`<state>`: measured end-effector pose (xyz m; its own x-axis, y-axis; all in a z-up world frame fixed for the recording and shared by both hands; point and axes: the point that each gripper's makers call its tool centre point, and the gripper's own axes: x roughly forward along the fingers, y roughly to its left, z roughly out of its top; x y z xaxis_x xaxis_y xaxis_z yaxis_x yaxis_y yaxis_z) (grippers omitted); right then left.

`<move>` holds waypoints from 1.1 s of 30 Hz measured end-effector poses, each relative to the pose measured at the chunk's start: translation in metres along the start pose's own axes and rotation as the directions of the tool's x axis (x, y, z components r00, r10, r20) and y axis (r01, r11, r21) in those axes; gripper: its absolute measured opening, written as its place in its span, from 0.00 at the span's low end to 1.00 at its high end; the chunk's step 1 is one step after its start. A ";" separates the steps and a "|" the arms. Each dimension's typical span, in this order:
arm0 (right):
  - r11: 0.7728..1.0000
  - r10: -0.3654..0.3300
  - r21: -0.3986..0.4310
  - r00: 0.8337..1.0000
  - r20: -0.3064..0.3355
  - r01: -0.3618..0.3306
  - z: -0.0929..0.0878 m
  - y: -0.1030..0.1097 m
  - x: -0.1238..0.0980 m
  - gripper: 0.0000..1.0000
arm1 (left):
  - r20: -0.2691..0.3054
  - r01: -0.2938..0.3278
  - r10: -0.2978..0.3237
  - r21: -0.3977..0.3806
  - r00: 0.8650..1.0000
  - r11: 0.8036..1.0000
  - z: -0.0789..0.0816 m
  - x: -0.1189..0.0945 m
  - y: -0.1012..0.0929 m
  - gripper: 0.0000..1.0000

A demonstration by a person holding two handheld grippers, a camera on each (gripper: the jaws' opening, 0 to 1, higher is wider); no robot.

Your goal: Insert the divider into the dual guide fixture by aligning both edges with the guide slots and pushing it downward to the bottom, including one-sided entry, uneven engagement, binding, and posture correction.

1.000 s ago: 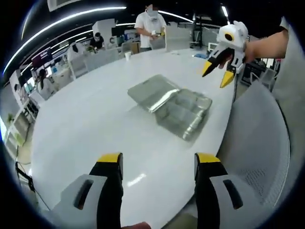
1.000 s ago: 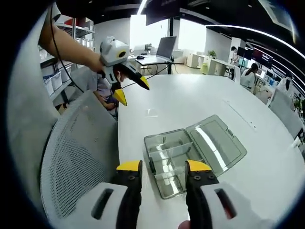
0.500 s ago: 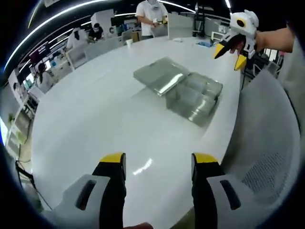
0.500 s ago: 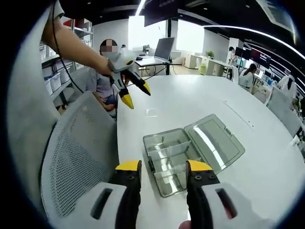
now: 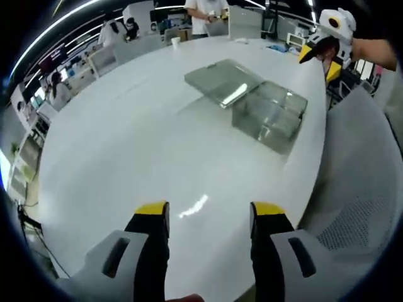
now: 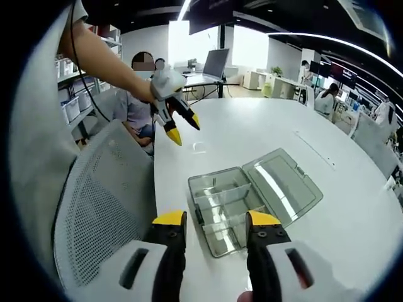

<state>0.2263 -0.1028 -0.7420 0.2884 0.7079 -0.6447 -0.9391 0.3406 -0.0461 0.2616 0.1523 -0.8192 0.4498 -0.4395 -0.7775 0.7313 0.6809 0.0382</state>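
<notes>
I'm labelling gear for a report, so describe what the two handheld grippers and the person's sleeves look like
Both the left gripper and the right gripper have white-grey moulded bodies and black jaws capped with yellow tips. A thin black cable trails along the left arm. The person wears a short grey sleeve.

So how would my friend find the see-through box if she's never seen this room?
Look for the big white table. Near its edge, beside the grey mesh chair, lies the clear plastic box, with its lid flipped open flat next to it. It is see-through with little compartments inside.
</notes>
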 end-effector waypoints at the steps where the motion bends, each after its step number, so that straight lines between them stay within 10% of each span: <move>1: 1.000 0.000 0.000 1.000 -0.001 0.000 0.000 0.000 0.000 0.34 | -0.008 0.000 0.000 0.003 1.000 1.000 -0.001 0.001 0.001 0.50; 33: 1.000 0.002 0.001 1.000 -0.009 -0.002 -0.004 -0.005 -0.004 0.34 | -0.216 -0.119 0.062 -0.262 0.975 0.958 -0.019 0.027 0.014 0.42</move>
<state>0.2287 -0.1100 -0.7421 0.2849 0.7027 -0.6519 -0.9393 0.3401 -0.0439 0.2744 0.1615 -0.8520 0.3731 -0.2598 -0.8907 0.5126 0.8579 -0.0355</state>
